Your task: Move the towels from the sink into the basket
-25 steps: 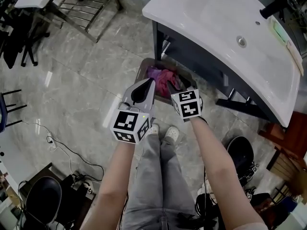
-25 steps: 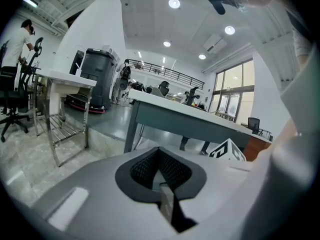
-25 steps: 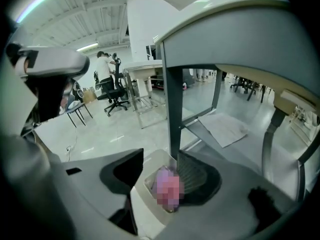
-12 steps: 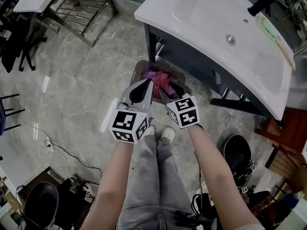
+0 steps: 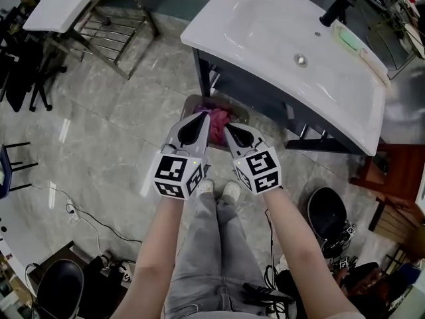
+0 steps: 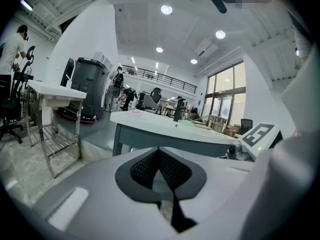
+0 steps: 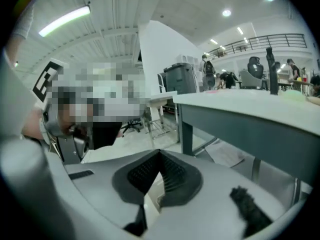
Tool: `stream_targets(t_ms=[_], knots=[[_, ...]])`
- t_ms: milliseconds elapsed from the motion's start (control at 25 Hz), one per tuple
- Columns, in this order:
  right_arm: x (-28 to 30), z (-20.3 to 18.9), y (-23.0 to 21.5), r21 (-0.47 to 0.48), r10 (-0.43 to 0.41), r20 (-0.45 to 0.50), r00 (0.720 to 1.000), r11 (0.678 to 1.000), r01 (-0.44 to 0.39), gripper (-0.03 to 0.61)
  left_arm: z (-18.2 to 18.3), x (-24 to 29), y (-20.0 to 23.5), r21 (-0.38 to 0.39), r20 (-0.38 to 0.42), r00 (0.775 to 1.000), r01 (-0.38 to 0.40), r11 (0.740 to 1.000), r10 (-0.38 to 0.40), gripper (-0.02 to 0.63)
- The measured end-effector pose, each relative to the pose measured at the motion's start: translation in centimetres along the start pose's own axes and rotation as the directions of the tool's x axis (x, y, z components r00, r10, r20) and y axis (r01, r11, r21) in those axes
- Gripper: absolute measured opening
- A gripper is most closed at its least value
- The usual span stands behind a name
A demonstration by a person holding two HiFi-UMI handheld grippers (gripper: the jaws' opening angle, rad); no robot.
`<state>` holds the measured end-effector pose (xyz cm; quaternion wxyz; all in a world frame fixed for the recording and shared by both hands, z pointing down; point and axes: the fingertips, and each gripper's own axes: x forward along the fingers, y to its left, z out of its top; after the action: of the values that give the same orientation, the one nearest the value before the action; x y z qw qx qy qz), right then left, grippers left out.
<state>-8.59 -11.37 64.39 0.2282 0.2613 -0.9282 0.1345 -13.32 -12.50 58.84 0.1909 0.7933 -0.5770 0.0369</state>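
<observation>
The only print to read is the black-and-white square patterns on the marker cubes of your left gripper (image 5: 203, 113) and right gripper (image 5: 227, 127); they are codes, not words. The left gripper view catches the right cube (image 6: 260, 134) at its right edge. The right gripper view catches the left cube (image 7: 44, 79) at its upper left.

Only your head view shows the towels (image 5: 218, 118). They are a crumpled pink and magenta heap in the brown basket (image 5: 196, 100), which stands on the grey floor (image 5: 119, 98) just beside the dark cabinet under the sink (image 5: 279, 25). The basket sits just ahead of both gripper tips. The heap is bunched, so its long axis cannot be told. The white sink runs from upper left to lower right in that view, with the black faucet (image 5: 334, 8) at its far side and a green block (image 5: 350, 38) next to the faucet.

The two gripper views show the sink only side-on, as a flat worktop edge on dark legs. The left one also takes in a metal rack (image 6: 55, 141) and a person (image 6: 11, 39) at far left.

Your left jaws are pressed together with nothing between them. Your right jaws have just been closing; their pads now meet and hold nothing.
</observation>
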Motion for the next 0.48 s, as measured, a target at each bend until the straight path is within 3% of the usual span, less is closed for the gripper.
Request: stream_targets(t_ms=[480], knots=[[-6.9, 10.5, 1.6, -0.054, -0.055, 0.167, 0.984, 0.996, 0.065, 0.015, 7.2, -2.0, -3.5, 0.03, 0.059, 0.997, 0.037, 0.999, -0.039, 0.006]])
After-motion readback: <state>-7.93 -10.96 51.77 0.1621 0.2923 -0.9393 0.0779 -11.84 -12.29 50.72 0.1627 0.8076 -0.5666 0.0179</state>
